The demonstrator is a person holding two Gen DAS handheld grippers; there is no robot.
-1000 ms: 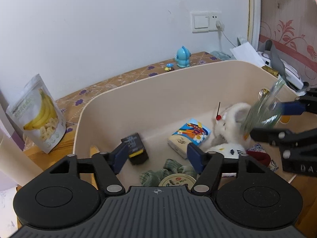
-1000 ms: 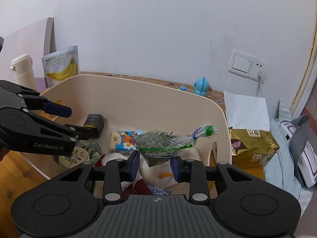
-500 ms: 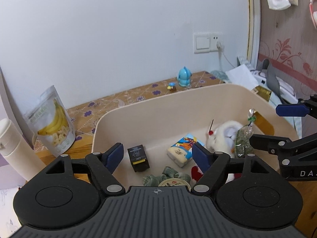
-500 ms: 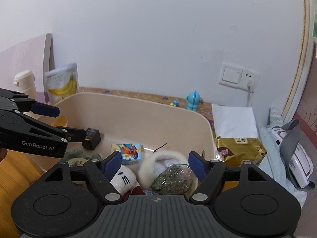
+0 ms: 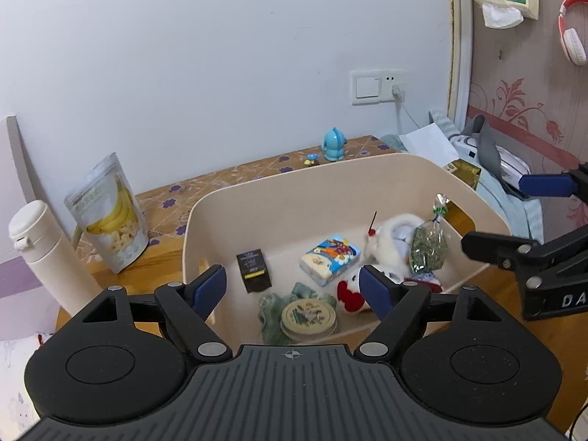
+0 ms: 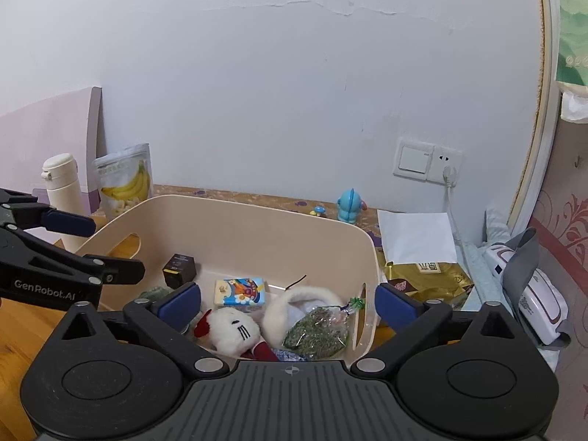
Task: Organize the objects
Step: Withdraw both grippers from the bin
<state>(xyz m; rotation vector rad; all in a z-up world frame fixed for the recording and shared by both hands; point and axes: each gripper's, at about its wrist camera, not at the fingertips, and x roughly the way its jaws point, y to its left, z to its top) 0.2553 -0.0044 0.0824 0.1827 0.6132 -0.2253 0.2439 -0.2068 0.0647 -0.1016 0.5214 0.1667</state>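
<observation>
A beige bin holds a clear bag of green herbs lying against white fluffy earmuffs. Beside them are a white plush cat, a colourful tissue pack, a black box and a round tin on green cloth. My right gripper hovers above the bin's near right end, jaws opening, nothing between them. My left gripper hangs over the near left end, jaws also opening and empty.
On the table left of the bin stand a banana-chip pouch and a white flask. A blue figurine sits behind the bin by the wall. A gold pouch, white paper and a white device crowd the right.
The right gripper let go of the herb bag, which now rests in the bin on the earmuffs. Both grippers opened wider and drew back and up from the bin.
</observation>
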